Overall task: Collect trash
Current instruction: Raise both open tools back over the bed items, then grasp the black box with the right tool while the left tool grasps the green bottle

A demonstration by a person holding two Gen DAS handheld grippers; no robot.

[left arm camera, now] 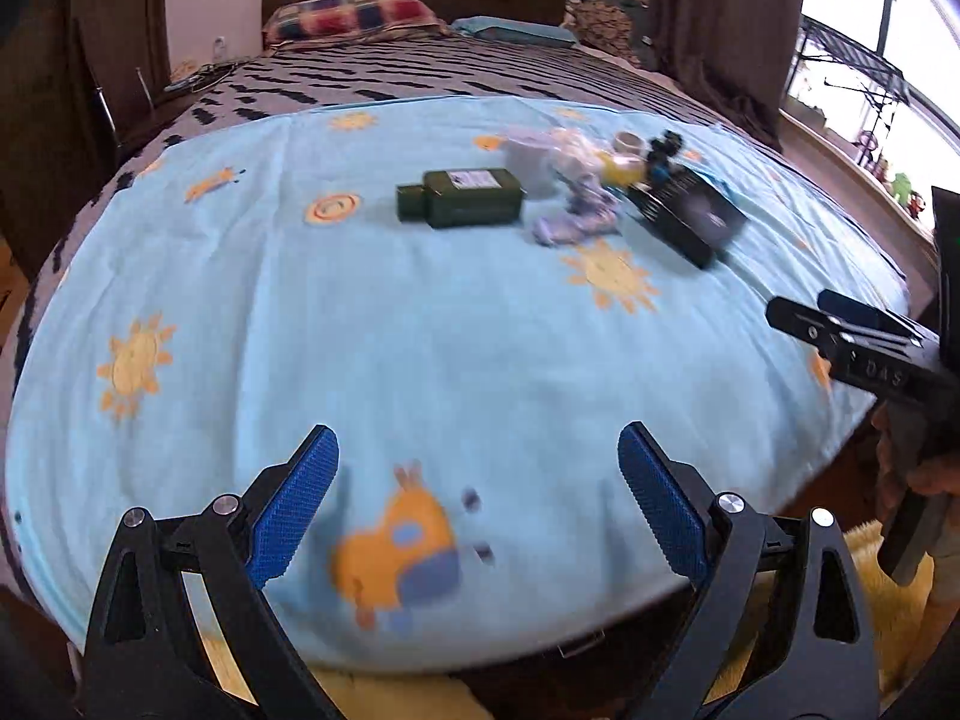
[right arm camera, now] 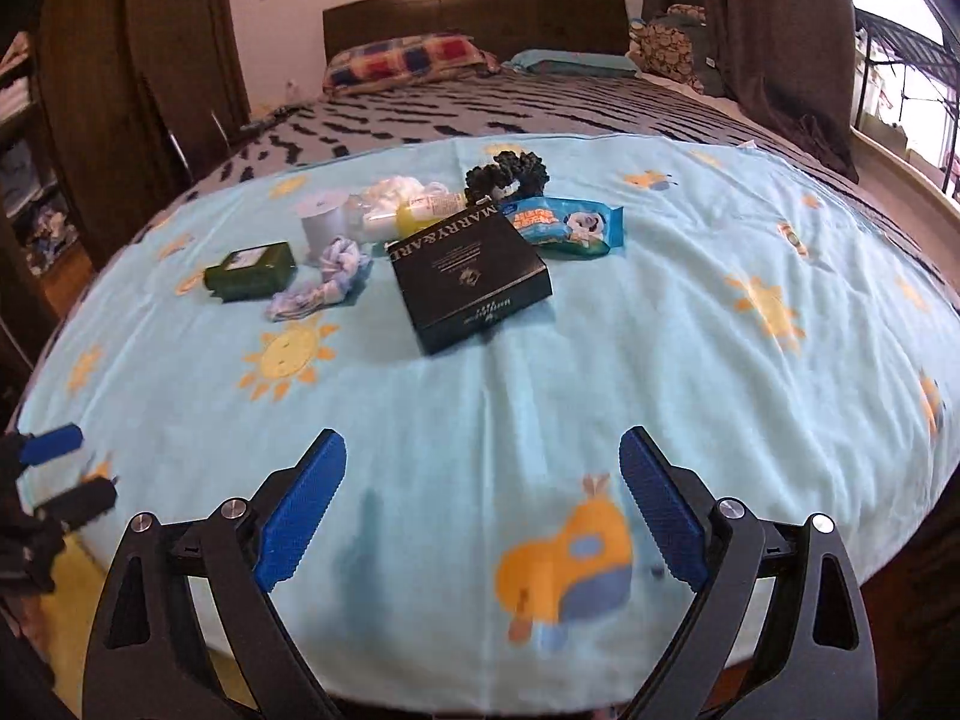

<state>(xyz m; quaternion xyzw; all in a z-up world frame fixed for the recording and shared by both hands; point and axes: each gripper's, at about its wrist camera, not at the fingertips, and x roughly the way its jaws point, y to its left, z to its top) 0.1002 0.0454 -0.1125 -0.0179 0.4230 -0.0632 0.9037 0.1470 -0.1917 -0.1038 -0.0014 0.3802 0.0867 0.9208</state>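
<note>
Over the near edge of the bed (right arm camera: 600, 120) both grippers hung with nothing between their blue pads. The left gripper (left arm camera: 477, 498) had its jaws wide apart above the light blue sheet (left arm camera: 420, 330), over a printed orange cartoon figure. The right gripper (right arm camera: 483, 501) likewise had its jaws wide and held nothing; in the left wrist view it showed at the right edge of the bed, side-on, so its gap could not be judged there.

Toward the far edge of the blue sheet lay the clutter, all well apart from both grippers. A dark green bottle (right arm camera: 252, 271) lay on its side at the left end of the group. Just beside it on the right sat a twisted pale blue-and-white cloth (right arm camera: 321, 282), and behind that stood a small pale cup (right arm camera: 324, 219). A wad of clear and white plastic (right arm camera: 390, 198) lay next to the cup, touching a small bottle with a yellow base (right arm camera: 429, 207). A black box (right arm camera: 474, 279) with white lettering lay flat in the middle, its far corner overlapping the yellow-based bottle. Behind the box was a black scrunchie (right arm camera: 507, 174), and to the box's right a blue snack packet (right arm camera: 567, 228).

Beyond the sheet, a grey patterned cover (right arm camera: 480, 108) ran up to a checked pillow (right arm camera: 402, 60) at the dark headboard (right arm camera: 474, 15).
</note>
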